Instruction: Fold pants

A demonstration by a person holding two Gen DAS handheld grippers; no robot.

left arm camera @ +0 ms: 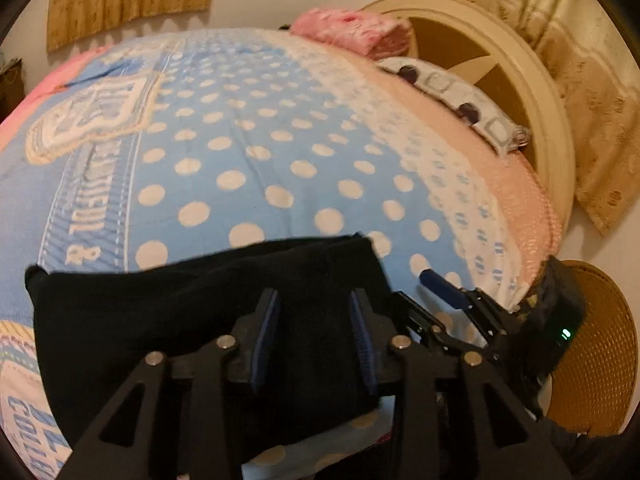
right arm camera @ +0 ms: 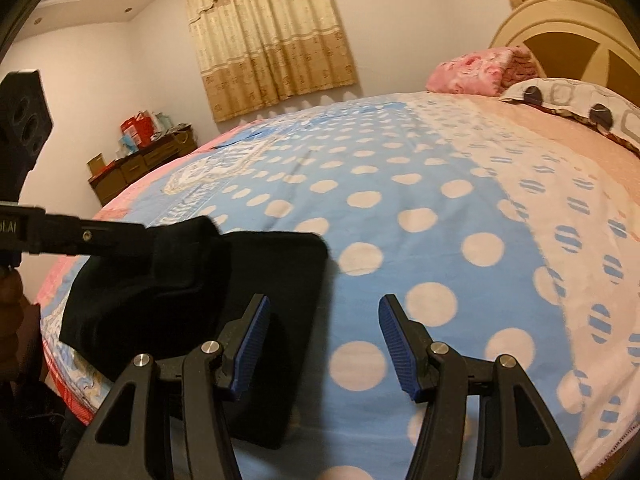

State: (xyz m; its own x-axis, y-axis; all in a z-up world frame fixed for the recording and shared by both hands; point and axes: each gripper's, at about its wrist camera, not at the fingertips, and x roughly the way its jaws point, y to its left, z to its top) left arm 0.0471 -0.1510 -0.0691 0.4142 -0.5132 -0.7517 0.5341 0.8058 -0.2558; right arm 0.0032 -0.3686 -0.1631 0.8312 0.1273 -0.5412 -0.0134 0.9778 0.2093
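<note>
The black pants lie folded near the front edge of the blue, white-dotted bedspread. My left gripper hovers over their right part with its blue pads apart, and only dark cloth shows in the gap. In the right wrist view the left gripper's body reaches in from the left, and the pants bunch up in a hump around its hidden tip. My right gripper stands open beside the pants' right edge, above bare bedspread. Its left finger overlaps the cloth's edge. The right gripper also shows at the right of the left wrist view.
A patterned pillow and a pink folded blanket lie against the cream headboard. A woven chair stands beside the bed. A low dresser with bags stands by the far wall under curtains.
</note>
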